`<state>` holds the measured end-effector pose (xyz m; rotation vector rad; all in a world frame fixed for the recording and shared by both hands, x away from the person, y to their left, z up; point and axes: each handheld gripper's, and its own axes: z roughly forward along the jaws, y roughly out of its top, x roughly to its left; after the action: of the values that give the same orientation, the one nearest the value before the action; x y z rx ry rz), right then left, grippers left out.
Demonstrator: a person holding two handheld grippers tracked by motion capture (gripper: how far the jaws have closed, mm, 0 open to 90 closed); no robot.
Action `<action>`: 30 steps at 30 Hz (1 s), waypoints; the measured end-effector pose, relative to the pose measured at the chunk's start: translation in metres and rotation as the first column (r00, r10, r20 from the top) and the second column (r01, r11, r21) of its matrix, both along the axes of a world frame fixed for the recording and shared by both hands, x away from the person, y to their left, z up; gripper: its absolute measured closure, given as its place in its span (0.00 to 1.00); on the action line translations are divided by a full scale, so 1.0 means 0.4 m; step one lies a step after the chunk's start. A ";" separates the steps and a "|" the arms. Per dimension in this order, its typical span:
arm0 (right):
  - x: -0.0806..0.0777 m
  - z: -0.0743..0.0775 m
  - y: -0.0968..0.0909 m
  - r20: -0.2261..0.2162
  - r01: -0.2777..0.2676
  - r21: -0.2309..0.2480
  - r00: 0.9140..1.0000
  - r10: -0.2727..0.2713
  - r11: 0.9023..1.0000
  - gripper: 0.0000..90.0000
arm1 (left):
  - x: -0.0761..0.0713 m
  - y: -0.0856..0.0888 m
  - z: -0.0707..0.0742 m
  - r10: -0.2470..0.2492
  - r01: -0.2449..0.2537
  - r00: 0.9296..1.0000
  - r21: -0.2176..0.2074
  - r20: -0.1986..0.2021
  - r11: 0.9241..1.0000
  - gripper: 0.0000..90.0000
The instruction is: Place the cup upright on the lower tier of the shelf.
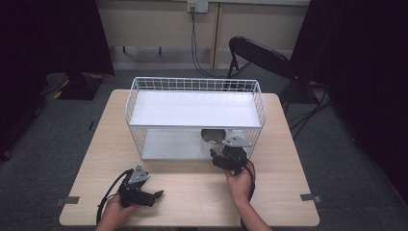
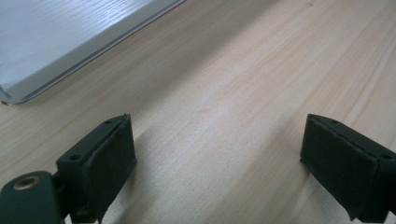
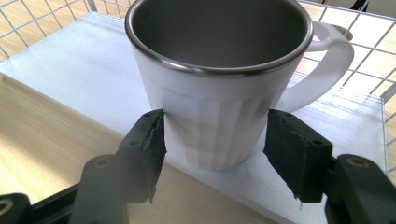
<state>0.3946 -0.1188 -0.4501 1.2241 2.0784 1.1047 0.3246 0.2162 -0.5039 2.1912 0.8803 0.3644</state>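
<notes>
Right gripper view: right gripper [image 3: 215, 158] jaws clamped on the white mug [image 3: 219, 88] at frame centre on the rack's lower shelf [image 3: 70, 70]; squeeze squarely below the rim; left gripper [image 2: 219, 163] jaws apart.

Two black grippers, left [image 1: 155, 195] and right [image 1: 223, 155]: grey three-cornered top plates, padded fingers [image 2: 109, 158], trailing black cables, brass-ringed screw holes.
</notes>
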 end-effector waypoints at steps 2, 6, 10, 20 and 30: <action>0.003 0.000 0.002 -0.005 0.003 0.003 1.000 -0.003 1.000 0.42 | 0.000 0.000 0.000 0.000 0.000 1.000 0.000 0.000 1.000 0.10; 0.005 -0.001 0.004 -0.005 0.007 0.004 1.000 -0.007 1.000 0.44 | 0.000 0.000 0.000 0.000 0.000 1.000 0.000 0.000 1.000 0.10; 0.010 -0.003 0.001 -0.007 0.003 0.012 1.000 -0.003 1.000 0.54 | 0.000 0.000 0.000 0.000 0.000 1.000 0.000 0.000 1.000 0.10; 0.014 -0.004 0.002 0.007 -0.002 0.013 1.000 0.002 1.000 0.36 | 0.000 0.000 0.000 0.000 0.000 1.000 0.000 0.000 1.000 0.10; -0.011 0.006 -0.010 0.015 -0.081 0.015 0.997 0.081 0.997 0.15 | 0.000 0.000 0.000 0.000 0.000 1.000 0.000 0.000 1.000 0.10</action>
<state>0.3901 -0.1226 -0.4478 1.1448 2.1288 1.1647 0.3246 0.2162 -0.5039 2.1909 0.8802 0.3640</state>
